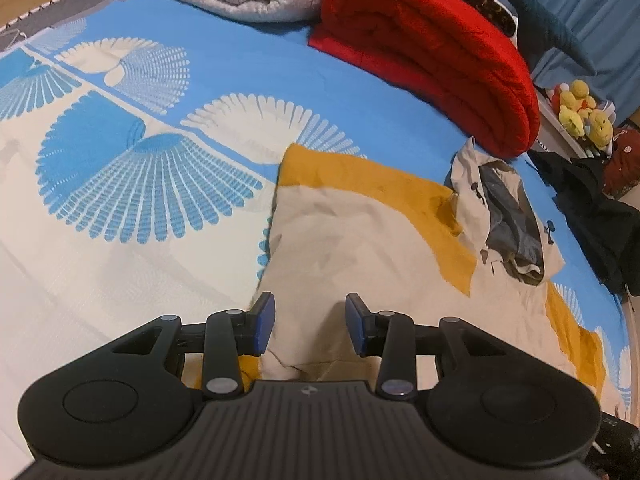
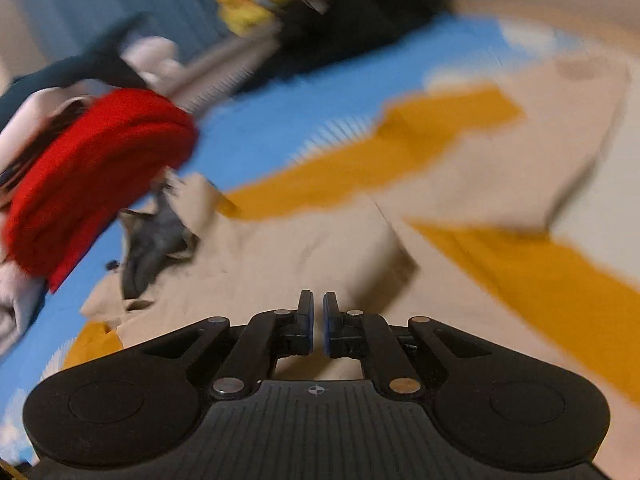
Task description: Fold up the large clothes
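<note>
Left gripper (image 1: pixel 310 322) sits half spread over the beige-and-mustard jacket (image 1: pixel 360 232), a hump of cloth rising between its fingers; I can't tell whether the pads bite it. My right gripper (image 2: pixel 316 326) is nearly pressed together, with no cloth visibly caught in the narrow gap, in a blurred view. The jacket lies on the bed (image 1: pixel 248 68), partly folded near a red blanket (image 1: pixel 432 56). I judge I'm mid-fold; next I need a firm hold on an edge.

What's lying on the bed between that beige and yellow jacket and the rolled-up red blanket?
In the left wrist view, only a bare strip of blue bedsheet separates the jacket from the red blanket.
</note>
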Demonstrator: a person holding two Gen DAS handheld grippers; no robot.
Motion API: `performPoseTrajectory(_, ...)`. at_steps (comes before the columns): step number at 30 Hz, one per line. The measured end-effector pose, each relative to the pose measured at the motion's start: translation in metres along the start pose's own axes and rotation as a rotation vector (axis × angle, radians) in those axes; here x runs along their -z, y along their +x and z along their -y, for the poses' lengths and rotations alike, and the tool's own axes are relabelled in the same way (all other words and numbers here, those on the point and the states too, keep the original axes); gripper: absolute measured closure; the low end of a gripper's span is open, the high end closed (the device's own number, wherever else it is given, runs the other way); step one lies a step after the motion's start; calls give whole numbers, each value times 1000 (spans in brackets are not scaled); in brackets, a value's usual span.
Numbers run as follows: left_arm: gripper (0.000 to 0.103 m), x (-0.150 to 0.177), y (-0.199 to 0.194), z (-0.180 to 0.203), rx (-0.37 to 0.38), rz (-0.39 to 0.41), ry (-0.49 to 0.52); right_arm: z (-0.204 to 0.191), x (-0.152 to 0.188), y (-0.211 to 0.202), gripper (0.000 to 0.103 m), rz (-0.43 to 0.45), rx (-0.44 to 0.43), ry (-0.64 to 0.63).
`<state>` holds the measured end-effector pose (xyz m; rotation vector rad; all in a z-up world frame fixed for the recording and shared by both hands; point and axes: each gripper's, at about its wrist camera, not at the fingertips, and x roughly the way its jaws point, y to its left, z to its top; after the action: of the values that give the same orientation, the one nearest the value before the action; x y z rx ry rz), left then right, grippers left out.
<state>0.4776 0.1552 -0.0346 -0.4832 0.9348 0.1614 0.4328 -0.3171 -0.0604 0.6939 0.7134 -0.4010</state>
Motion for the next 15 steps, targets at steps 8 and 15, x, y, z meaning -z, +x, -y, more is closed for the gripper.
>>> performPoseTrajectory(8,60,10,13,7,7,-48,27,30,2,34,59,-196,-12,224)
performPoseTrajectory(15,60,13,18,12,2,-72,59,27,-14,10,103,-30,-53,210)
